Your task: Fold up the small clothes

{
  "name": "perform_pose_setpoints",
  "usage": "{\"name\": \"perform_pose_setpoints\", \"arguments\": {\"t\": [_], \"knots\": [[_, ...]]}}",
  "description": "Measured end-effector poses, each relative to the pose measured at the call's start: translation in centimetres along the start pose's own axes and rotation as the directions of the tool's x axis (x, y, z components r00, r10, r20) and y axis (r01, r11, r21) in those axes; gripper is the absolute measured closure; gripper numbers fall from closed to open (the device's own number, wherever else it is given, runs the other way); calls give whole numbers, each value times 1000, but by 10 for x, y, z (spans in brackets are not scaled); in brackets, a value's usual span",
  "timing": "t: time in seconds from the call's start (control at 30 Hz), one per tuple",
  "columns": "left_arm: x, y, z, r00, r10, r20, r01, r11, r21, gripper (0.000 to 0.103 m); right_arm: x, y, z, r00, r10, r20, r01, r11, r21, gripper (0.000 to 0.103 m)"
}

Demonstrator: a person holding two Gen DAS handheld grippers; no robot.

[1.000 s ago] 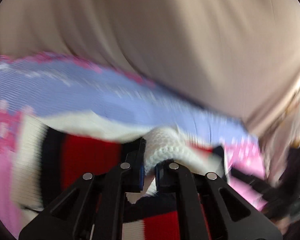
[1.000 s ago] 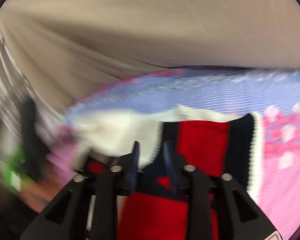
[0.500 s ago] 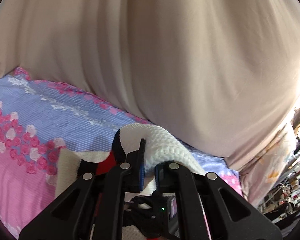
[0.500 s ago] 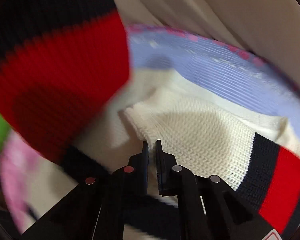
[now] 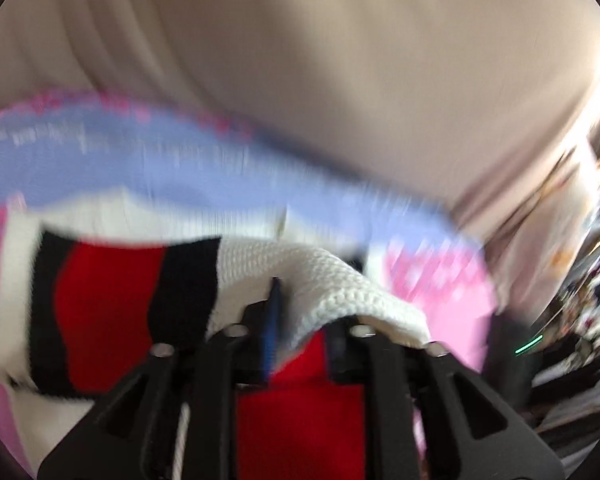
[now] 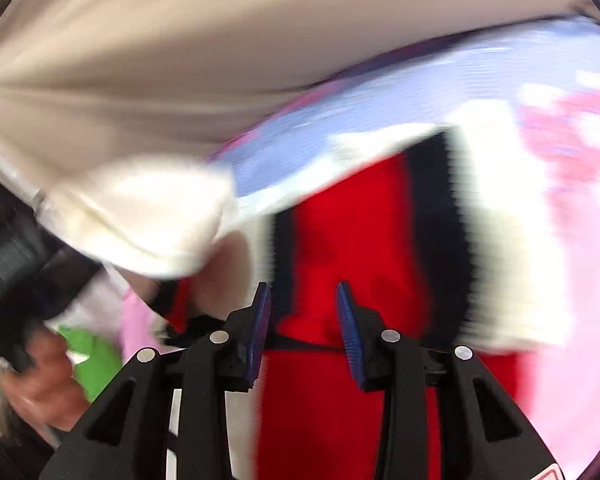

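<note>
Beige curtain backdrop, pink-and-blue floral bedsheet underneath; left gripper clamped on the white knit edge of the red, navy and white striped sweater, right gripper spread apart, sweater dead ahead at frame centre

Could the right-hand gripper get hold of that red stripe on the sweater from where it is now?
Probably yes. The right gripper has its jaws apart, and the red stripe of the sweater lies straight ahead between them with nothing in front of it. The picture is blurred, so how close it is cannot be told.
</note>
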State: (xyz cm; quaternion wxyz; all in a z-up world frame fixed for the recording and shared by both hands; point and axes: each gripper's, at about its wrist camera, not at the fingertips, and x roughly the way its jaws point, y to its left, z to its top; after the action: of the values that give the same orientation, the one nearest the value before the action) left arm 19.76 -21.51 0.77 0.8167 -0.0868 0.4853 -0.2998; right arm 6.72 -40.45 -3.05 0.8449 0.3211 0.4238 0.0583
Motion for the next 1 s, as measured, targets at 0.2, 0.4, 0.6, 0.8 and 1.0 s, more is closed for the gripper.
{"name": "perform_pose_setpoints", "arguments": {"t": [0.2,0.4,0.6,0.8,1.0], "knots": [[1,50,-63,994,71,-77,-83,982,-171,74,-20,-24,-14,999,51,-12,-50,997,66,46],[-74,143,-72,985,162,50,-122,880,-459,54,16,-26,-18,979,182,-90,-163,970,183,46],[-78,205,-71,980,199,28,-144,794,-591,62,20,13,0,975,219,-19,-215,967,135,97],[-62,207,-58,943,327,-54,-308,804,-509,70,-37,52,39,967,70,243,-55,996,-65,100],[-59,211,-65,940,335,-67,-322,801,-504,70,16,-21,8,999,-50,-1,50,986,157,90]]}}
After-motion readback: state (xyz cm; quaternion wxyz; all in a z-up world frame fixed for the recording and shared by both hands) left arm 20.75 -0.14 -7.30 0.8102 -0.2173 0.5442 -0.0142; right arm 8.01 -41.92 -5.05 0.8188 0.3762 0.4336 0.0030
